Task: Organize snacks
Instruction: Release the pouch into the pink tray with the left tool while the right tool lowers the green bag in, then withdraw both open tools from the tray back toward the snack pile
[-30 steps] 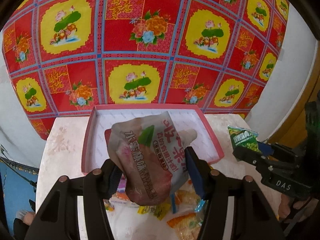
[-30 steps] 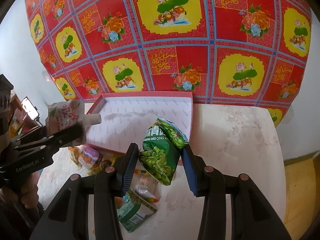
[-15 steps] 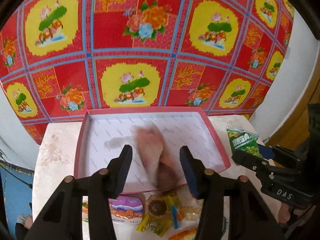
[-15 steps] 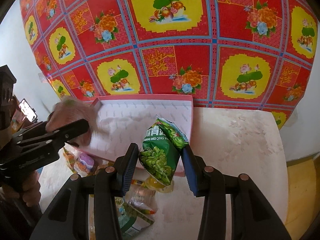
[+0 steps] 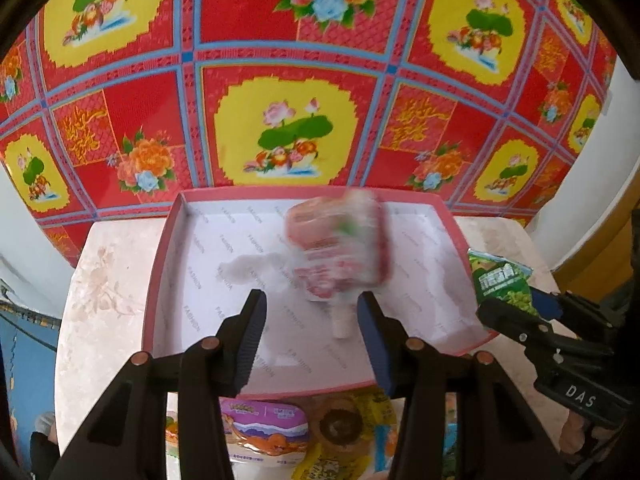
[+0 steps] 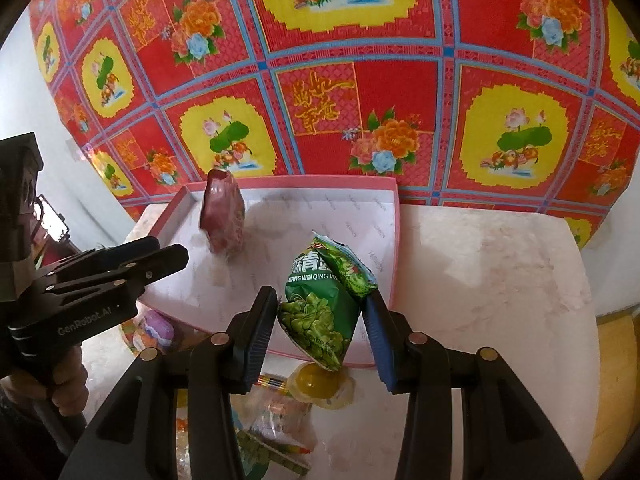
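Note:
A pink-rimmed tray (image 5: 160, 264) with a white floor sits on the marble table; it also shows in the right wrist view (image 6: 394, 216). A pink drink pouch (image 5: 340, 248) with a white spout is blurred inside the tray, free of my open left gripper (image 5: 310, 312) just before it. In the right wrist view the pouch (image 6: 222, 216) shows at the tray's far left. My right gripper (image 6: 322, 312) is shut on a green snack bag (image 6: 320, 304), held over the tray's near right corner.
Loose snacks lie on the table in front of the tray: a purple packet (image 5: 264, 428), a yellow wrapper (image 5: 332, 464), a yellow jelly cup (image 6: 320, 384). A red patterned cloth (image 5: 280, 80) hangs behind the table. The marble top (image 6: 480, 280) extends to the right.
My left gripper opened and let go of the pink pouch, which dropped into the tray. The left gripper moved forward over the tray. The right gripper kept hold of the green bag.

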`<state>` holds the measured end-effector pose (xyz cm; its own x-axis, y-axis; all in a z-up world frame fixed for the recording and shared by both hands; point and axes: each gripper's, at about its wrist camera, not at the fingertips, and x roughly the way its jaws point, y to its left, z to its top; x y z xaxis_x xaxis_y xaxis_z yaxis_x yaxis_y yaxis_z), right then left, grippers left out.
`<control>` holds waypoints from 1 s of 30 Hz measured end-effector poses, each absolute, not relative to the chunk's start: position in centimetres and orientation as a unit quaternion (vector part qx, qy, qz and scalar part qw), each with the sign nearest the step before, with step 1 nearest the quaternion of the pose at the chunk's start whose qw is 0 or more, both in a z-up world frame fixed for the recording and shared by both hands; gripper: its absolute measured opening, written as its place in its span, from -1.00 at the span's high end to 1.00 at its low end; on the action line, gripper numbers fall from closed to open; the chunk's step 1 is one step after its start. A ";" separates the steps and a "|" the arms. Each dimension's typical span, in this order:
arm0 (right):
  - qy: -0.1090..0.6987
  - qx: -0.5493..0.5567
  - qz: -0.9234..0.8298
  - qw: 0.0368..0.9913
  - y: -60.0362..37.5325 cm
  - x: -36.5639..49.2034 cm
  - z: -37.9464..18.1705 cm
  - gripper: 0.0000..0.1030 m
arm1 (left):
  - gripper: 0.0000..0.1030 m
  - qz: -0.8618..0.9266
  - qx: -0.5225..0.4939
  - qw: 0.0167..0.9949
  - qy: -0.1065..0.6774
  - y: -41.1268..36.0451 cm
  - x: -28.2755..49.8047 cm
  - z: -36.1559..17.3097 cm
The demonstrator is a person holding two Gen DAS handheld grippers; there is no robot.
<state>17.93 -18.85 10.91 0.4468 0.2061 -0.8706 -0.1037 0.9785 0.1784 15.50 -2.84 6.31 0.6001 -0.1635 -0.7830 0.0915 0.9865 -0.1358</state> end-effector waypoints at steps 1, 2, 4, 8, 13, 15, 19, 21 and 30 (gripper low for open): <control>0.520 0.050 0.092 0.848 -18.8 18.0 10.7 0.12 | 0.03 -0.069 -0.040 0.892 0.444 -2.8 15.6 6.2; 0.521 0.050 0.093 0.847 -18.8 18.0 10.6 0.11 | 0.02 -0.068 -0.038 0.891 0.447 -2.9 15.6 6.1; 0.523 0.051 0.095 0.845 -18.7 18.1 10.4 0.11 | 0.02 -0.066 -0.035 0.889 0.451 -2.9 15.6 6.0; 0.520 0.051 0.096 0.847 -18.5 18.1 10.4 0.07 | -0.06 -0.063 -0.033 0.887 0.457 -3.0 15.5 5.9; 0.506 0.045 0.096 0.856 -18.5 17.8 10.9 -0.28 | -0.14 -0.055 -0.030 0.885 0.462 -3.1 15.2 5.9; 0.502 0.046 0.099 0.858 -18.4 17.6 11.2 -0.29 | -0.16 -0.051 -0.028 0.885 0.463 -3.0 15.0 6.0; 0.497 0.047 0.100 0.861 -18.3 17.2 11.6 -0.29 | -0.21 -0.046 -0.027 0.884 0.465 -2.9 14.6 6.1; 0.496 0.049 0.099 0.862 -18.2 17.0 11.7 -0.30 | -0.28 -0.046 -0.028 0.883 0.466 -2.9 14.4 6.2; 0.492 0.053 0.094 0.864 -18.4 15.7 12.1 -0.30 | -0.39 -0.041 -0.033 0.884 0.464 -2.5 13.1 6.7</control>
<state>15.74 -18.40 12.11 0.4985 0.2154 -0.8397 -0.1103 0.9765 0.1850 13.12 -2.51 6.70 0.5662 -0.1033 -0.8178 0.0427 0.9945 -0.0960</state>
